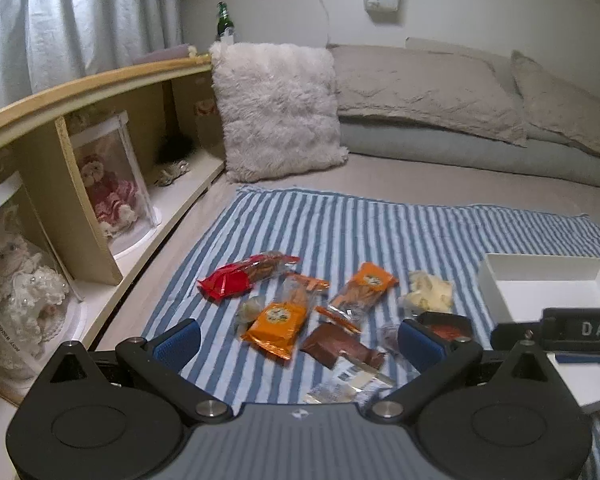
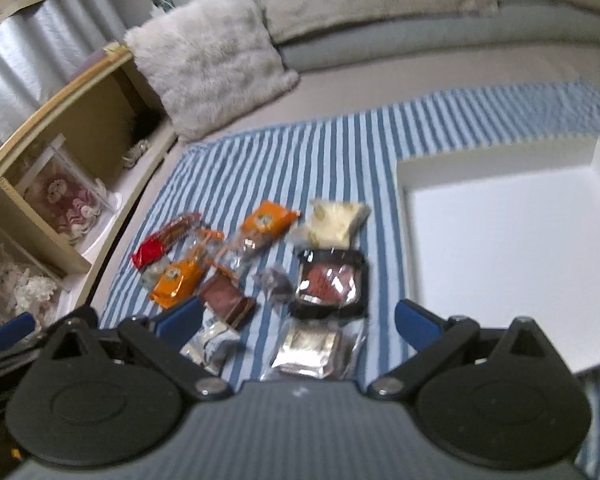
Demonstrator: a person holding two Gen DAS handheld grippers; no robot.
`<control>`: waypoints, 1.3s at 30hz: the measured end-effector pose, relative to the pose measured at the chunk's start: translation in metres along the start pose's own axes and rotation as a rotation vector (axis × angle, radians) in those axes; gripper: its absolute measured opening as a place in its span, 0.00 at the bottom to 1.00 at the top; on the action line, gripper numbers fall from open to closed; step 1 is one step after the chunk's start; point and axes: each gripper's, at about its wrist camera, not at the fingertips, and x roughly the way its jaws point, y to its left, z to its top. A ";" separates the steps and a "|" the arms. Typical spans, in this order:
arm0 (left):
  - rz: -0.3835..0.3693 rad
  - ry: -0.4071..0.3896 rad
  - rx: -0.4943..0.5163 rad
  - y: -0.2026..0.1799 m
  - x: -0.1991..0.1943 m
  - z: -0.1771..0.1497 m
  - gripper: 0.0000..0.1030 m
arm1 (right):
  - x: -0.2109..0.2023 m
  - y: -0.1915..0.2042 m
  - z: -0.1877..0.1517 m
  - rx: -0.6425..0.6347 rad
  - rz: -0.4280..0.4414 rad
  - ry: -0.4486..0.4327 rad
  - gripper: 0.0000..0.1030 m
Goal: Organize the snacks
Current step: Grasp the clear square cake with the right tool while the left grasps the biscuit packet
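A: Where are the snacks [image 2: 260,264]?
B: On the striped cloth [image 2: 340,148], just ahead of both grippers' wide, empty fingers [image 2: 414,320].
A: Hard to grab?
B: Probably light, crinkly, slippery. Pinch the black tray [image 2: 332,280] by its rim.

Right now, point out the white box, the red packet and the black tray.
white box [image 2: 508,240], right wrist view, bare inner floor.
red packet [image 1: 226,282], left wrist view, red foil end.
black tray [image 2: 330,282], right wrist view, clear film top.
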 end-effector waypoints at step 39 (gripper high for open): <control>-0.351 0.235 0.481 -0.019 0.122 -0.035 0.71 | 0.140 0.022 -0.003 0.025 -0.222 0.264 0.60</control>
